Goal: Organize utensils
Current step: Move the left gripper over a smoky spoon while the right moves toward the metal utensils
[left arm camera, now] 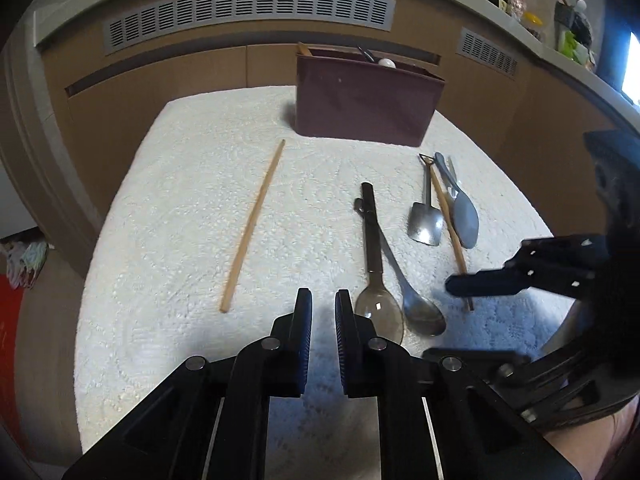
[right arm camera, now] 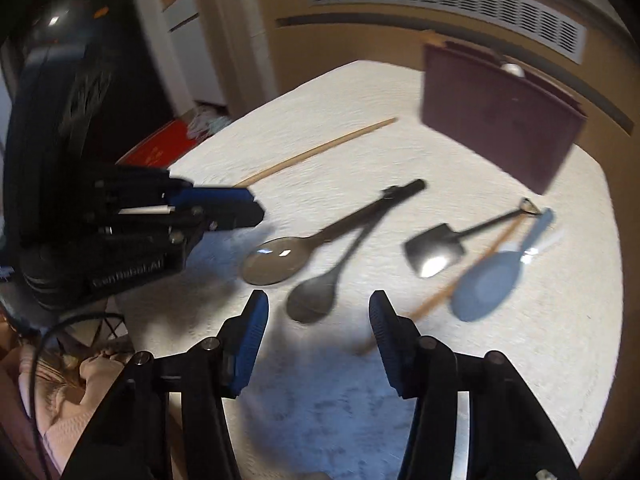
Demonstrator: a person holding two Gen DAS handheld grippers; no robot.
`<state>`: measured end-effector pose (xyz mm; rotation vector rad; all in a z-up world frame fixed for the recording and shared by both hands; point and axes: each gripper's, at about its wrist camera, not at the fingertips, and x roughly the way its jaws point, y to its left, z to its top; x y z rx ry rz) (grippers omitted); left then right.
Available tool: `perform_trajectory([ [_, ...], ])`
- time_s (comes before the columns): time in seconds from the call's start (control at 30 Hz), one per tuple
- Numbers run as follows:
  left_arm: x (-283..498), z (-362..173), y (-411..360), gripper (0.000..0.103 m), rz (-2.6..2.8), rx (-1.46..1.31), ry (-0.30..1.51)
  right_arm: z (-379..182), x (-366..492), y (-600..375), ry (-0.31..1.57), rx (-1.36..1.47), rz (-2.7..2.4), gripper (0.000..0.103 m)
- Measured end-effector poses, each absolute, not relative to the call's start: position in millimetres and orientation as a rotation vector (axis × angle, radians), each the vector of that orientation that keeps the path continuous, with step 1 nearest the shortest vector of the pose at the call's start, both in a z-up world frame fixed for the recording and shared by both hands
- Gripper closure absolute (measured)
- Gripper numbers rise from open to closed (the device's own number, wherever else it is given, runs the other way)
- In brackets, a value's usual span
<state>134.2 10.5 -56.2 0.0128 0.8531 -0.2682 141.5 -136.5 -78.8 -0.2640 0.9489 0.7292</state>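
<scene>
A dark red utensil box [left arm camera: 368, 100] stands at the far side of the white cloth, with a few utensils in it. Loose on the cloth lie one wooden chopstick [left arm camera: 254, 224] at the left, a clear-bowled spoon with a black handle [left arm camera: 374, 248], a metal spoon [left arm camera: 416, 300], a small shovel-shaped spoon [left arm camera: 427, 216], a second chopstick [left arm camera: 452, 232] and a blue-grey spoon [left arm camera: 464, 212]. My left gripper [left arm camera: 323, 300] is nearly closed and empty, just left of the clear spoon's bowl. My right gripper [right arm camera: 318, 306] is open and empty, above the metal spoon's bowl [right arm camera: 314, 296].
The white textured cloth [left arm camera: 180, 280] covers a small table. A brown cabinet wall with vent grilles [left arm camera: 248, 12] stands behind it. A shelf with jars [left arm camera: 528, 16] is at the far right. Red and patterned items [left arm camera: 20, 280] lie on the floor at the left.
</scene>
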Motion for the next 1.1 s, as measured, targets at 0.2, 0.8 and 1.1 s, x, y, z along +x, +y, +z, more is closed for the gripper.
perform_trajectory([
  [0.2, 129.2, -58.4, 10.7, 0.065, -0.309, -0.01, 0.891, -92.8, 140.2, -119.8, 0.955, -0.388, 0.657, 0.071],
  [0.8, 123.9, -28.2, 10.1, 0.039, -0.474, -0.055, 0.927, -92.6, 158.3, -236.5, 0.933, -0.187, 0.387, 0.069],
  [1.1, 130.2, -73.7, -40.6, 0.039, -0.394, 0.185, 0.949, -95.7, 150.1, -250.0, 0.935, -0.011, 0.438, 0.038],
])
